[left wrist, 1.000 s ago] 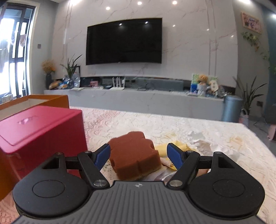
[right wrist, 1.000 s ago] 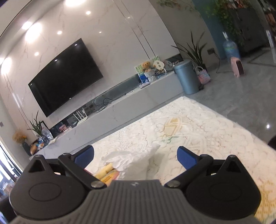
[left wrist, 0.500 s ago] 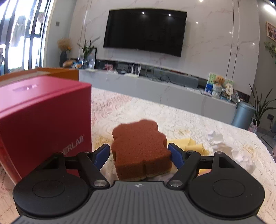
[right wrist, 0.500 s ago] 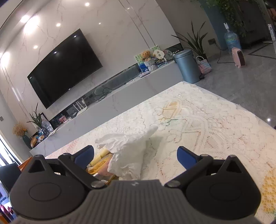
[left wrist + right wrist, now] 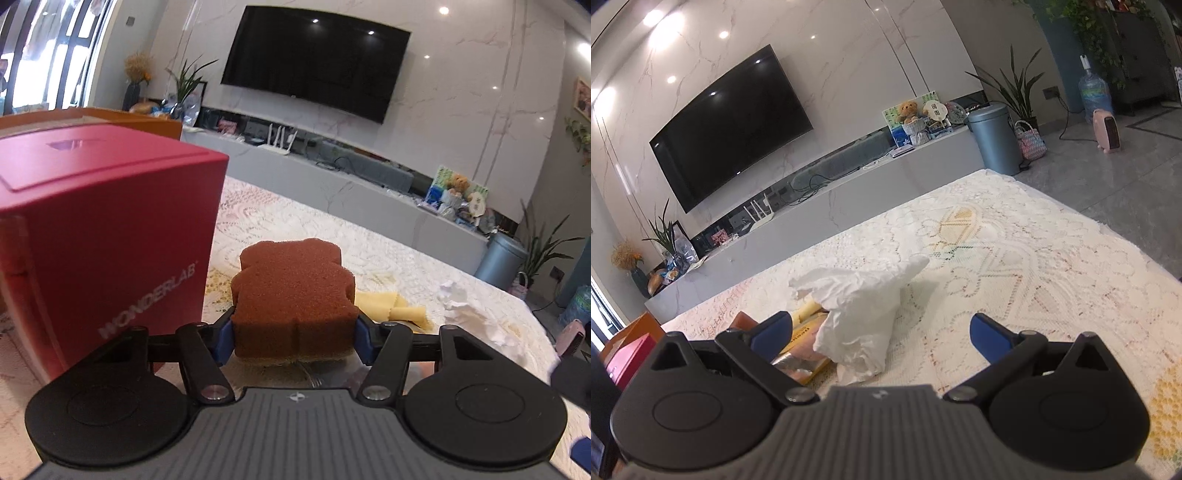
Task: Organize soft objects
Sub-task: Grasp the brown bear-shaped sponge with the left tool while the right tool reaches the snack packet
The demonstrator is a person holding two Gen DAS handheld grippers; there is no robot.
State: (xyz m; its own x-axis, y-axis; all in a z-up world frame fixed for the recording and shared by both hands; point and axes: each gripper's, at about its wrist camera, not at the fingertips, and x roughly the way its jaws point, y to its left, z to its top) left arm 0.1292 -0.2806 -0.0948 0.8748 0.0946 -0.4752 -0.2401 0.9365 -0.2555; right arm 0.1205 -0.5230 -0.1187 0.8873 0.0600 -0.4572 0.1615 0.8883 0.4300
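Sponge (image 5: 293, 291), brown and bear-shaped with a thin yellow underside, sits right between the blue pads of the left hand-held gripper (image 5: 294, 338), and those pads are pressing on both its flanks. The jaws have just been closing, and now they've got it: a firm squeeze low on the sponge's near end. It rests on the lace-covered desk (image 5: 280, 221), or just above it; the contact underneath is hidden by the gripper body.

Just to its left stands a red box (image 5: 107, 236) with white lettering on its side, close to the sponge but not touching. Behind that box, an orange box (image 5: 122, 118) peeks over the top. To the sponge's right, a yellow cloth (image 5: 388, 306) lies flat on the lace, and further right a crumpled white tissue (image 5: 461, 310).

Over to the right wrist view: the right hand-held gripper (image 5: 882, 332) has its jaws spread wide, nothing gripped. That white tissue (image 5: 860, 314) rises in a crumpled peak between its pads, nearer the left pad, touching neither. Beside the left pad, a yellow packet (image 5: 801, 354) lies partly under the tissue. The desk's (image 5: 1034, 251) lace runs clear out to the right.
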